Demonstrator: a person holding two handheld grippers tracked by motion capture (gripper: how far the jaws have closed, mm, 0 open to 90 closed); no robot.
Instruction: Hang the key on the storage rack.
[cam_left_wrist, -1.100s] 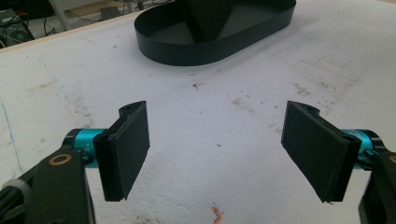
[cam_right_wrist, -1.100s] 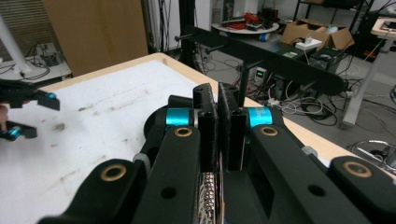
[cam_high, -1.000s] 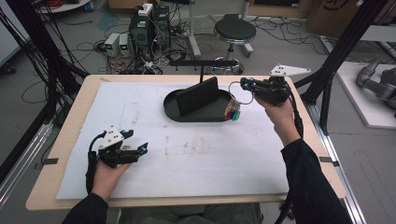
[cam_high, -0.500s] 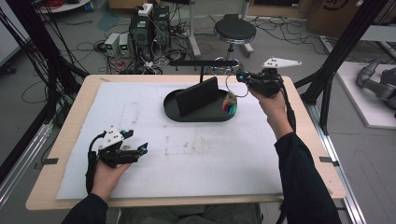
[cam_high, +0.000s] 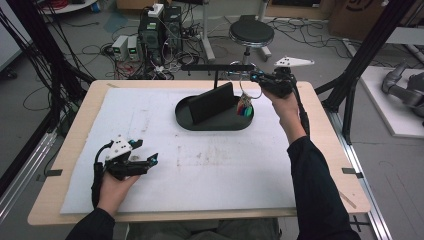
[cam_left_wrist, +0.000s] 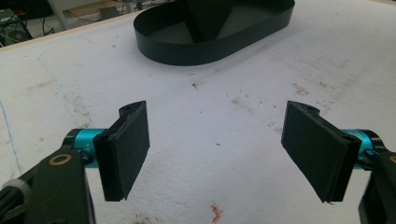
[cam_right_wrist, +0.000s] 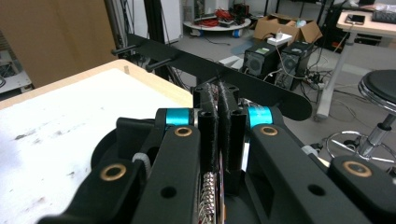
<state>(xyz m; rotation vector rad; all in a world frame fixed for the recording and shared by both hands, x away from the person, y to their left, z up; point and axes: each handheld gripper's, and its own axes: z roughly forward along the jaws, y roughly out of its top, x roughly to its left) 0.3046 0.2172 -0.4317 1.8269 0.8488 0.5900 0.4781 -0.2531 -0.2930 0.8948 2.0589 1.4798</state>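
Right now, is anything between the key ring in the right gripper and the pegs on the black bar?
Nothing visible. The right gripper is shut on the key ring, held up just beside the black bar; its pegs stick out bare. The colourful tags dangle over the oval tray.

Left black two-jaw gripper (cam_high: 150, 161): low over the near-left of the table, lying roughly level, pointing right across the surface. Jaws wide apart, flat black pads (cam_left_wrist: 128, 147) facing each other, nothing between. Left hand (cam_high: 116, 182) wraps the body from below, dark sleeve at the bottom edge.

Right black two-jaw gripper (cam_high: 252, 76): raised at the far right, pointing left, forearm stretched forward. Jaws pressed together, pads (cam_right_wrist: 218, 126) nearly touching, something thin pinched between them. Right hand (cam_high: 280, 95) grips from behind.
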